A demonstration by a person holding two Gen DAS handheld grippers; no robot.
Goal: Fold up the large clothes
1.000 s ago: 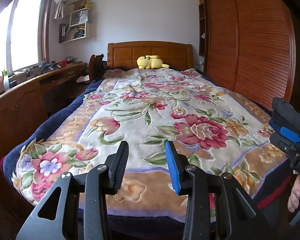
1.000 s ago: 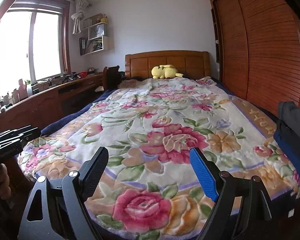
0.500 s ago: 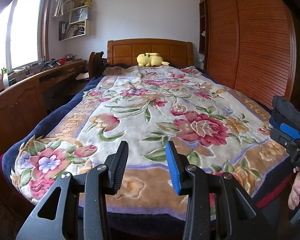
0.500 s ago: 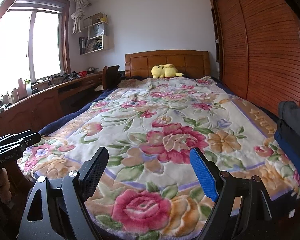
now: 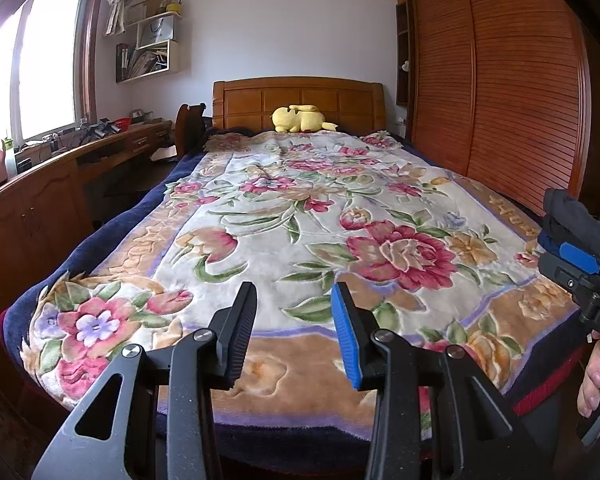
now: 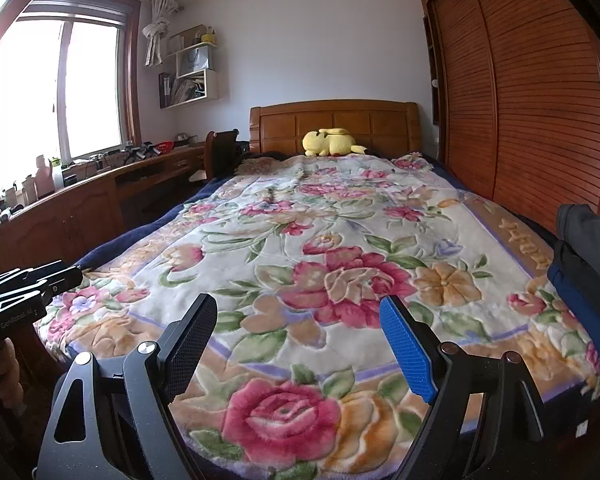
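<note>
Dark folded clothes (image 6: pixel 584 256) lie at the bed's (image 6: pixel 332 248) right edge, nearer the right gripper (image 6: pixel 300 340). Right gripper gapes wide, empty; left gripper (image 5: pixel 294 332) is partly open, empty.

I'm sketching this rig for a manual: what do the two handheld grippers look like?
Both match: the left gripper and right gripper have matte black angular frames with silver pivot screws, one black ribbed finger pad and one blue textured pad. White lettering marks the bodies. No cables show.
</note>
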